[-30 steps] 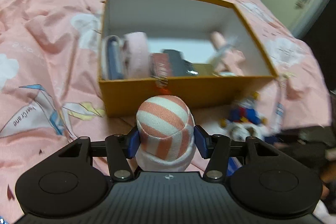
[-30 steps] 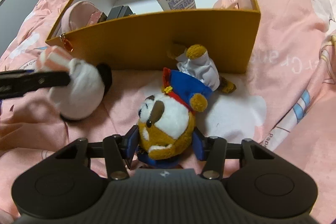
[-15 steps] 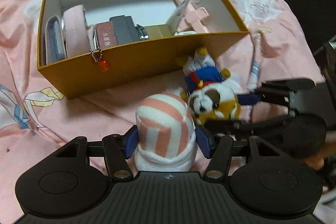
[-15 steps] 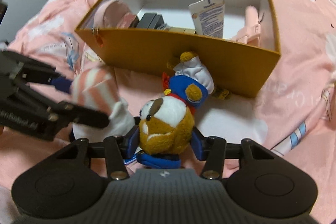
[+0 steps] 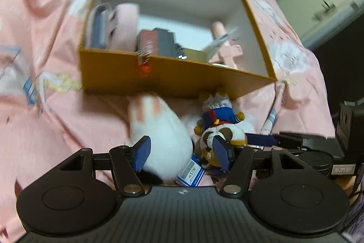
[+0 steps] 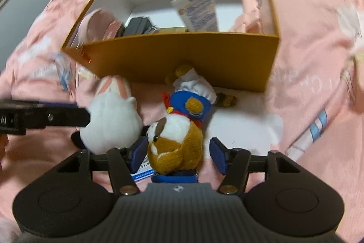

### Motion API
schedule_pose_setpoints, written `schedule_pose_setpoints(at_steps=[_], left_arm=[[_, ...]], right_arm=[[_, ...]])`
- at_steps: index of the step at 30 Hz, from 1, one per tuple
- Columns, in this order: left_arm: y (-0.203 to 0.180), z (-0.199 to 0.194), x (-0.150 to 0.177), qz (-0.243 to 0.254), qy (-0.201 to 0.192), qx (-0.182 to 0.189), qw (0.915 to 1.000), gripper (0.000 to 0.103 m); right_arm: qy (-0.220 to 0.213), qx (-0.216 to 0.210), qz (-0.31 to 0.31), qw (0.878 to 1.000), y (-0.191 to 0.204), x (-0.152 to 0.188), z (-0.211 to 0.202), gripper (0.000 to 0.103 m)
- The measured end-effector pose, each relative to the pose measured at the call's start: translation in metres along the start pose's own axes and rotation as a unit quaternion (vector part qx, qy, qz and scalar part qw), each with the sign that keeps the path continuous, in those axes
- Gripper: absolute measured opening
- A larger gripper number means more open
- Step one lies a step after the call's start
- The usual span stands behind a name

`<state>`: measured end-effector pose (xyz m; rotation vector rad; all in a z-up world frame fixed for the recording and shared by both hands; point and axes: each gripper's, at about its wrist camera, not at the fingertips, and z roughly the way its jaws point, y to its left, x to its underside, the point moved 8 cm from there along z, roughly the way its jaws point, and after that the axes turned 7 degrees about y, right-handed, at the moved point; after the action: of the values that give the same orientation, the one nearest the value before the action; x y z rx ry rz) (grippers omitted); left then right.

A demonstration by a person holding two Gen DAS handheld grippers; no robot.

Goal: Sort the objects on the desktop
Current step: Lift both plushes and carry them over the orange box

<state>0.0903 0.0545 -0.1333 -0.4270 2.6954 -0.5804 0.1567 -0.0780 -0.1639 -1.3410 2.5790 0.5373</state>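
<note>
A white plush with a pink-striped hat (image 5: 161, 133) lies tipped over on the pink bedspread, in front of the mustard box (image 5: 182, 81). My left gripper (image 5: 182, 153) stands over it with jaws opening; the right pad is clear of the plush. A brown-and-white plush in a blue outfit (image 6: 177, 140) lies beside it, head toward me. My right gripper (image 6: 178, 154) straddles its head, jaws opening, with a gap at the right pad. In the right wrist view the white plush (image 6: 111, 120) sits against a left gripper finger (image 6: 56, 117).
The box (image 6: 182, 56) holds a pink pouch (image 5: 125, 26), dark flat items (image 5: 159, 42), a white tube (image 6: 198, 10) and a pink object (image 5: 225, 44). A barcode tag (image 5: 191, 172) lies by the plushes. Rumpled pink bedspread (image 6: 318, 60) surrounds everything.
Both pairs of jaws have spread wider. The striped-hat plush has left the left pads and tipped over leftward onto the bedspread. The right pads have come off the brown plush's head.
</note>
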Motion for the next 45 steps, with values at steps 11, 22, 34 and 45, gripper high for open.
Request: schedule_pose_setpoints(at_steps=[11,22,34,45], left_arm=[[0.019,0.018,0.001,-0.059,0.000,-0.003,0.9983,0.070],[0.029,0.053,0.010,-0.077,0.057,-0.006,0.9954,0.075],[0.011,0.064,0.006,-0.052,0.051,-0.019,0.9971,0.068],[-0.015,0.025,0.011,0.005,0.009,-0.045,0.9990,0.066]], right_arm=[[0.025,-0.035,0.064,0.997,-0.007,0.013,0.005,0.062],[0.020,-0.042,0.057,0.997,-0.007,0.002,0.015,0.062],[0.020,-0.078,0.055,0.995,-0.001,-0.007,0.031,0.054],[-0.026,-0.063,0.023,0.997,0.012,-0.006,-0.013,0.050]])
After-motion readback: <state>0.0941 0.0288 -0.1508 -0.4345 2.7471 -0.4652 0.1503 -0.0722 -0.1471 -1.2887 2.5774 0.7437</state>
